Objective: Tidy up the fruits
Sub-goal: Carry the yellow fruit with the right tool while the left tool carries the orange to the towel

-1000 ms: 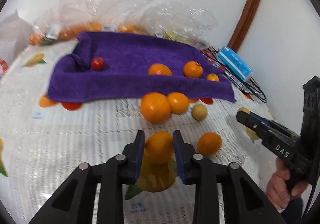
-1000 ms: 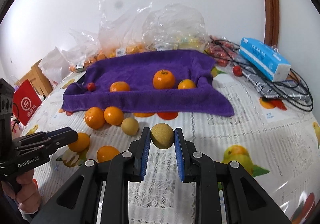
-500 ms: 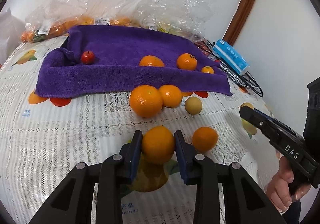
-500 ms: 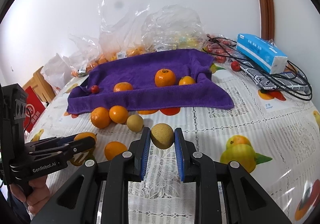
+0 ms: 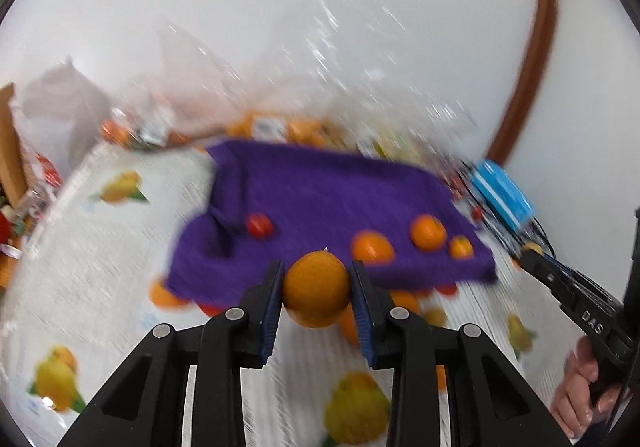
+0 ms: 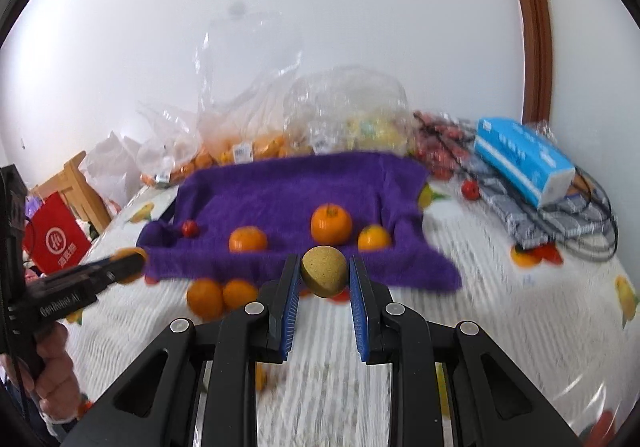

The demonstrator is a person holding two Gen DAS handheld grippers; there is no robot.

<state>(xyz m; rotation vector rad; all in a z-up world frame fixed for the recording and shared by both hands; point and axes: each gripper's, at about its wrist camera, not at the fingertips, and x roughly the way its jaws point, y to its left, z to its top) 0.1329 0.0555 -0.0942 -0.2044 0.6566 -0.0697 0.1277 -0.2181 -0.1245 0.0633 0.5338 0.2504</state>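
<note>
My left gripper (image 5: 316,293) is shut on an orange (image 5: 315,289) and holds it in the air above the tablecloth, short of the purple towel (image 5: 320,199). My right gripper (image 6: 323,277) is shut on a tan-yellow round fruit (image 6: 323,271), also lifted, in front of the towel (image 6: 288,191). On the towel lie three oranges (image 6: 331,223) and a small red fruit (image 6: 190,228). Two more oranges (image 6: 205,297) rest on the cloth at the towel's near edge. The left gripper with its orange (image 6: 128,259) shows at the left of the right wrist view.
Clear plastic bags of fruit (image 6: 256,143) stand behind the towel against the wall. A blue tissue pack (image 6: 524,159), dark cables and small red fruits (image 6: 470,189) lie at the right. A red bag (image 6: 54,243) and wooden chair are at the left. A hand (image 5: 580,391) grips the right gripper's handle.
Both grippers have risen with their fruits off the table. The left one tilted up, so the towel now sits behind its orange; the views are motion-blurred.
</note>
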